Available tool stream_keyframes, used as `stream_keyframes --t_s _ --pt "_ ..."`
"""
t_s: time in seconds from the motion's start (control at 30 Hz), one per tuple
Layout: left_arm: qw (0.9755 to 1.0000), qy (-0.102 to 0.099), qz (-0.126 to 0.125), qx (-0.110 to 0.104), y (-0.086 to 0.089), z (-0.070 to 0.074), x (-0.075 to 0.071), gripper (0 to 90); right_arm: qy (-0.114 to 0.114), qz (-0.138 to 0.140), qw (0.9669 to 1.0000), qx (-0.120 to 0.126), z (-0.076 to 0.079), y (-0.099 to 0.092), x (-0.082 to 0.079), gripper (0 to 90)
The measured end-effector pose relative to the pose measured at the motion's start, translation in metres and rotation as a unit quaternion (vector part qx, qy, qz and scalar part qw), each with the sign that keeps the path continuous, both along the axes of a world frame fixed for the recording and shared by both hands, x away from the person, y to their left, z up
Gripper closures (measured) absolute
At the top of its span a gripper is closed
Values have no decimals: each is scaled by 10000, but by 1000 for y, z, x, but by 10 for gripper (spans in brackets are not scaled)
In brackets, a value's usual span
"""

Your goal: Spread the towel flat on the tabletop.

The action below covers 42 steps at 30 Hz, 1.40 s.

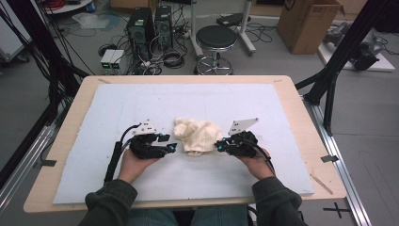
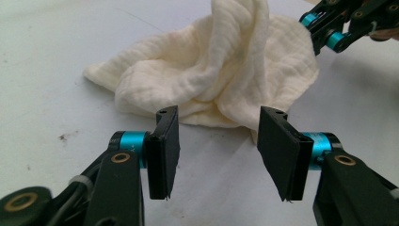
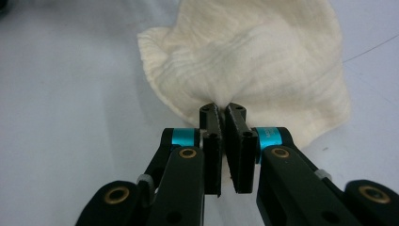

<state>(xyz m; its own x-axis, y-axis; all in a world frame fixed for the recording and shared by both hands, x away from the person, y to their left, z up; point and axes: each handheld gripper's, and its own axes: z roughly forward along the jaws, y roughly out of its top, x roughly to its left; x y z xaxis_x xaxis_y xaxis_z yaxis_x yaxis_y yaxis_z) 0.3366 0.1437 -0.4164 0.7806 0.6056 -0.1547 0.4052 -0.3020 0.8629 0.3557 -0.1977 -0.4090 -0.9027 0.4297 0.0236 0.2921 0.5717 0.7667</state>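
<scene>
Two grippers flank one cloth. Right gripper (image 3: 221, 110): jaws pressed together on a pinch of the cloth's (image 3: 249, 61) near edge, fabric gathering into radiating puckers at the pads. Left gripper (image 2: 216, 141): jaws spread, nothing between the pads, the cloth's hem just ahead of them and not touched. In the high view the left gripper (image 1: 170, 147) and right gripper (image 1: 219, 146) sit either side of the cloth (image 1: 196, 134), which lies bunched about mid-width of the white foam mat (image 1: 113, 101), nearer its front edge than its back; the mat covers most of a light wooden table (image 1: 301, 113). Cloth is cream, crinkled gauze-like weave, crumpled in a loose mound with one fold standing up. Judgement: very light, limp, no stiffness; it will drape and trail when lifted, and a shallow pinch may slip off the thin layers. Best hold for the left gripper is probably the free hem or a corner, single layer, well apart from the right's pinch. Mat surface matte, faintly speckled.
</scene>
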Motion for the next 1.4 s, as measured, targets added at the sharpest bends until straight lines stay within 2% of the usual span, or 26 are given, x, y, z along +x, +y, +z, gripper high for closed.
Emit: stream_keyframes --t_s 0.3,0.37,0.53,0.63,0.87,0.97,1.0,1.03,1.13,1.2,1.3,1.33,1.4 --pt "9997 123 -206 -5 -14 -6 1 563 -93 -176 9998 -83 10 -27 -13 855" --pt "9994 126 -314 82 -17 -7 2 577 -82 -199 9997 -116 9 -33 -15 854" --pt "9986 159 -445 221 -29 -12 3 595 -59 -288 9994 -174 3 -48 -20 854" --pt "9984 218 -474 202 -37 -15 7 600 26 -401 9991 -152 -7 -58 -21 854" --pt "9968 336 -675 266 -58 -21 13 622 125 -413 9989 -203 -19 -60 -19 851" --pt "9955 438 -823 153 -66 -24 15 601 129 -422 9988 -198 -22 -61 -14 851" --pt "9947 497 -877 187 -69 -25 16 601 129 -422 9988 -198 -22 -61 -14 851" --pt "9944 518 -892 227 -71 -26 16 581 184 -437 9987 -205 -23 -61 -14 851" --pt "9933 638 -961 82 -72 -26 17 521 145 -396 9989 -217 -24 -60 -12 851" --pt "9931 635 -985 40 -72 -24 16 486 155 -425 9987 -221 -23 -61 -12 851" --pt "9936 563 -870 450 -77 -24 18 515 123 -447 9988 -177 -23 -62 -11 849" --pt "9936 570 -838 503 -79 -26 19 528 116 -447 9988 -177 -23 -62 -11 849" --pt "9940 503 -760 599 -82 -27 20 624 117 -449 9987 -192 -23 -61 -11 849"
